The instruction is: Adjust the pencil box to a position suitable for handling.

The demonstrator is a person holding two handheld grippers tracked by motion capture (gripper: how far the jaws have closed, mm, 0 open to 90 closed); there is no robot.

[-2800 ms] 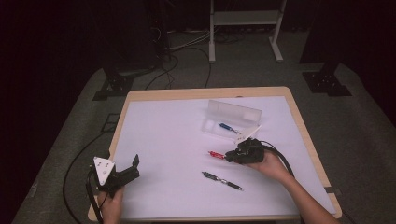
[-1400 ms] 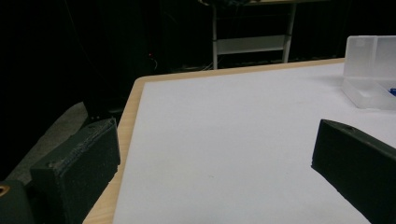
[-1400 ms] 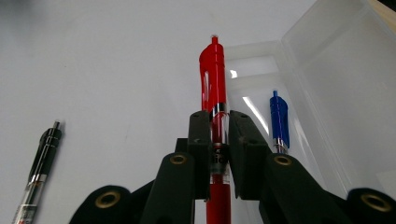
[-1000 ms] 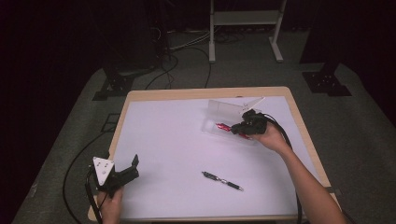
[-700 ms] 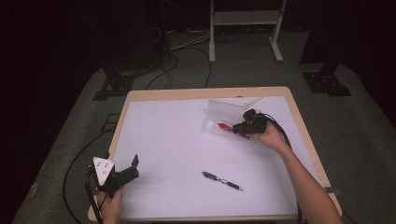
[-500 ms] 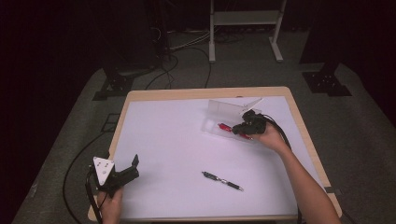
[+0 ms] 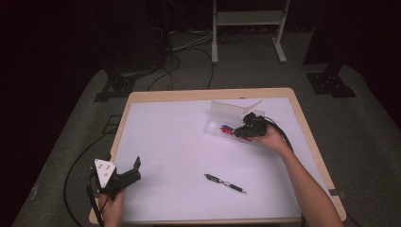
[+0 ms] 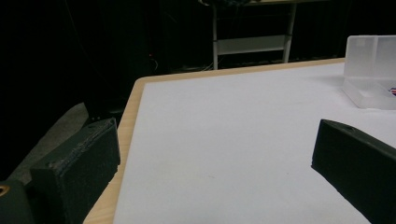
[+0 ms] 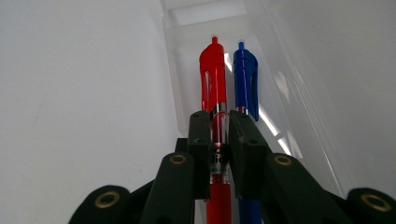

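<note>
My right gripper (image 9: 219, 122) is shut on a red pen (image 9: 214, 70), which lies lengthwise in a clear plastic box (image 9: 184, 21) beside a blue pen (image 9: 245, 77). From above, that gripper (image 7: 242, 131) sits over the box (image 7: 222, 112) at the table's far right, with the red pen (image 7: 227, 131) and blue pen (image 7: 229, 126) showing inside. A black pen (image 7: 225, 183) lies loose on the white mat near the front. My left gripper (image 7: 137, 168) stands open at the front left corner, its jaws wide apart with nothing between them (image 8: 215, 154).
The white mat (image 7: 179, 142) covers a wooden table (image 7: 189, 94). The box's lid (image 7: 251, 107) stands up behind the right gripper. Cables trail from both grippers. Stands and cables sit on the dark floor beyond the table.
The right gripper carried the red pen from the mat's middle up to the box, then sank slightly into it over the last second. The left gripper has stayed put.
</note>
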